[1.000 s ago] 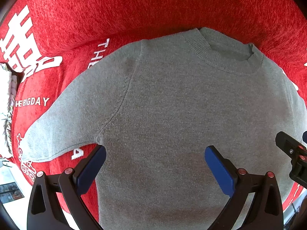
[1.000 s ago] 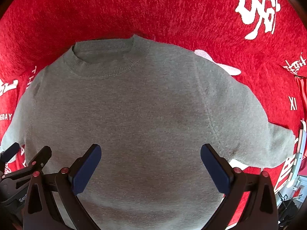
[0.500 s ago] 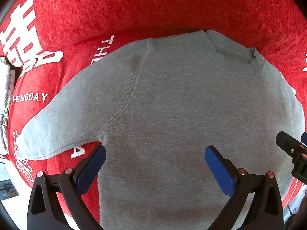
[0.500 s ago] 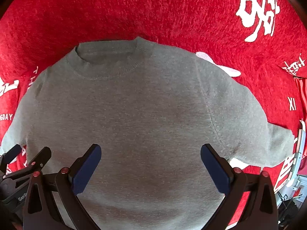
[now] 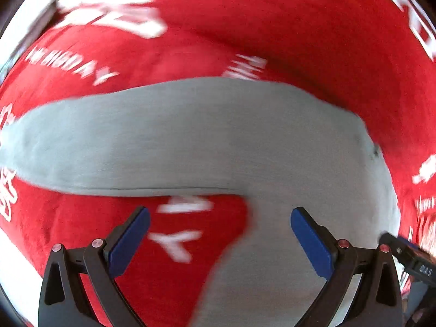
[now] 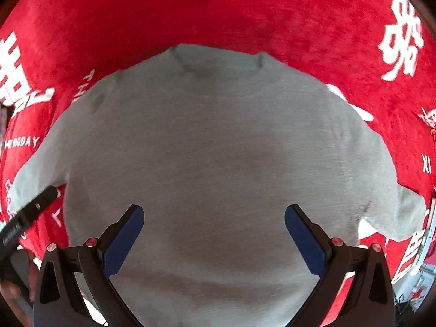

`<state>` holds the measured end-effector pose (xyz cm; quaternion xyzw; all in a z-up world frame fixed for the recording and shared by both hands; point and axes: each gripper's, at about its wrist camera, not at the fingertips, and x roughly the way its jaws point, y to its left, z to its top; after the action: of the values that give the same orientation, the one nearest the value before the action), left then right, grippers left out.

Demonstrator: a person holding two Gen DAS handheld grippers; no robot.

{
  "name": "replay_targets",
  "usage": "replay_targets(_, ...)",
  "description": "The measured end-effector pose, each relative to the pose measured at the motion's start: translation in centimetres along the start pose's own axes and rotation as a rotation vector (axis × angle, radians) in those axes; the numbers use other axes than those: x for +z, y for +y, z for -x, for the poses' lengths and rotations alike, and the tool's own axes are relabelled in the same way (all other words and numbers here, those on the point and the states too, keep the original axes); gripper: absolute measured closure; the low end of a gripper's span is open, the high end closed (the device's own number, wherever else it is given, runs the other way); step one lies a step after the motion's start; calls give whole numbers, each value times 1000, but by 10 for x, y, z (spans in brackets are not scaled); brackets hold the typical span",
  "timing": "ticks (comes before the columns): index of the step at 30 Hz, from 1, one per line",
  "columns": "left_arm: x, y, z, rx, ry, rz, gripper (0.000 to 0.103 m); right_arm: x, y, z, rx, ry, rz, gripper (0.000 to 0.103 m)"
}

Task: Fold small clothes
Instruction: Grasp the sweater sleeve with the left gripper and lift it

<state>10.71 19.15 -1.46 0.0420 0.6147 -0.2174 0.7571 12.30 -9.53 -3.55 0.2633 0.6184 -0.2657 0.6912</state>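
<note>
Partial "BIGDAY" lettering, blurred, on blanket [image 6: 245,8]

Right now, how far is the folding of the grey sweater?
Done: the grey sweater lies spread flat on the red blanket, both sleeves out. In hand: nothing; the left gripper points at the left sleeve, and the right gripper hovers open over the body. Left: every fold.

Plain grey sweater [image 6: 218,150]; red blanket [image 6: 231,8] with white lettering; blue gripper pads [image 6: 122,237].
</note>
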Motion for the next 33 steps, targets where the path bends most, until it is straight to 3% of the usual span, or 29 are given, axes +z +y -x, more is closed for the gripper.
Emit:
replay_targets(5,-5,103,-2,8,-27,234,0,-3,35,-6,23,20,65,0)
replay_targets(8,-10,162,-16,-72,-8,384,0,-4,56,-11,23,34,101,0)
replay_targets(16,6,205,-24,-256,-59,499,1,-3,96,-24,14,78,184,0)
replay_targets(18,6,220,-17,-237,-94,505,24,-2,102,-27,13,85,197,0)
replay_targets(19,5,226,-15,-229,-99,503,35,-2,104,-26,16,83,200,0)
replay_targets(21,2,237,-15,-225,-89,497,89,-3,106,-22,22,75,199,0)
replay_targets(22,1,242,-16,-239,-85,489,96,-3,106,-20,22,71,196,0)
replay_targets(25,-1,252,6,-206,-107,405,96,-4,106,-19,30,64,182,0)
replay_targets(29,15,221,46,-163,-178,207,96,-10,97,-9,68,37,149,0)
replay_targets(33,53,113,69,-218,-226,-17,96,-14,78,-1,102,13,84,0)
